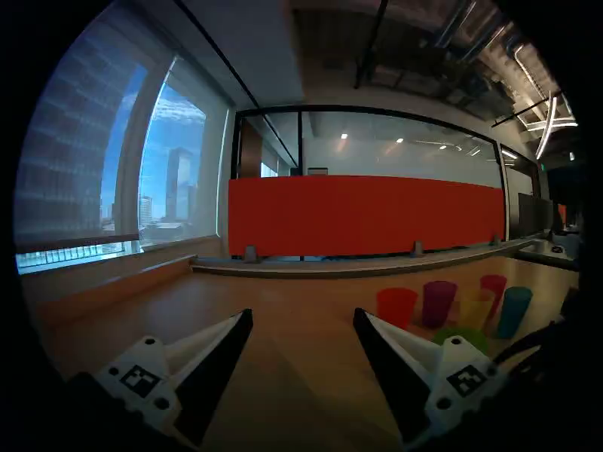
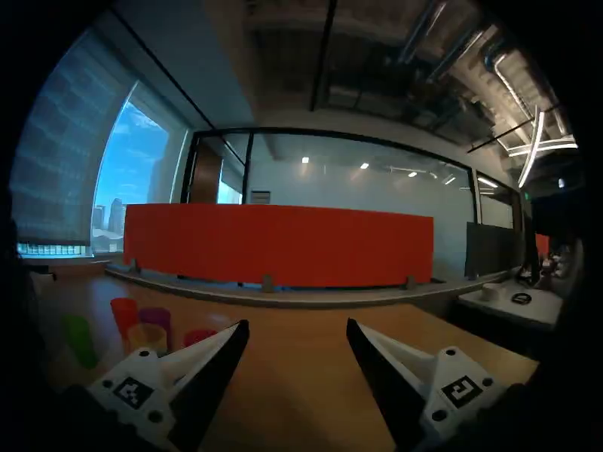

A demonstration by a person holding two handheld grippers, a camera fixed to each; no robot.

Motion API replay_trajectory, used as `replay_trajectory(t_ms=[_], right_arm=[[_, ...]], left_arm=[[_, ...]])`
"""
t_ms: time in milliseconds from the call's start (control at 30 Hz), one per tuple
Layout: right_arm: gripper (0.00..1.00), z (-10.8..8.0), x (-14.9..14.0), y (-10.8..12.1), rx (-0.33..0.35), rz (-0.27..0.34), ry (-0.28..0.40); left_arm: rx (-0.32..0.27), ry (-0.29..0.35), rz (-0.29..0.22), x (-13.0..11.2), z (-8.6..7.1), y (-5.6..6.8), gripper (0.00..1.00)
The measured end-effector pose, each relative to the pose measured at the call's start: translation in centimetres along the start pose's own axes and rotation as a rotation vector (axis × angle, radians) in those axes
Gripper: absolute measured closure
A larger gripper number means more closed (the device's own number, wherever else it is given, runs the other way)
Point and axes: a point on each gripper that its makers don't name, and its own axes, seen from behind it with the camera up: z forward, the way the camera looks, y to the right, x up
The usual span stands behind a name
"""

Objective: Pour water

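Several coloured plastic cups stand in a cluster on the wooden table. In the left gripper view they are to the right of my fingers: an orange cup, a purple cup, a yellow cup, a teal cup and a green cup partly behind the right finger. My left gripper is open and holds nothing. In the right gripper view the cups sit at the lower left: a green cup, an orange cup, a yellow cup. My right gripper is open and holds nothing.
A red partition runs along the table's far edge. Large windows are on the left. A darker side desk with small items stands at the right. Bare tabletop lies ahead of both grippers.
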Motion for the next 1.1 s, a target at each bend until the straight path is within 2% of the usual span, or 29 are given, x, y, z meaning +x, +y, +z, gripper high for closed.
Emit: replay_trajectory(t_ms=[200,600,1100], right_arm=[[0.00,0.1,-0.6,-0.4,-0.006,-0.001,0.017],[0.00,0.0,-2.7,0.2,-0.014,0.012,-0.022],[0.00,0.3,-3.5,0.1,-0.006,0.044,-0.052]], left_arm=[[0.000,0.000,0.000,0.0,0.0,0.0,0.00],[0.000,0.000,0.000,0.0,0.0,0.0,0.00],[0.000,0.000,0.000,0.0,0.1,0.0,0.00]])
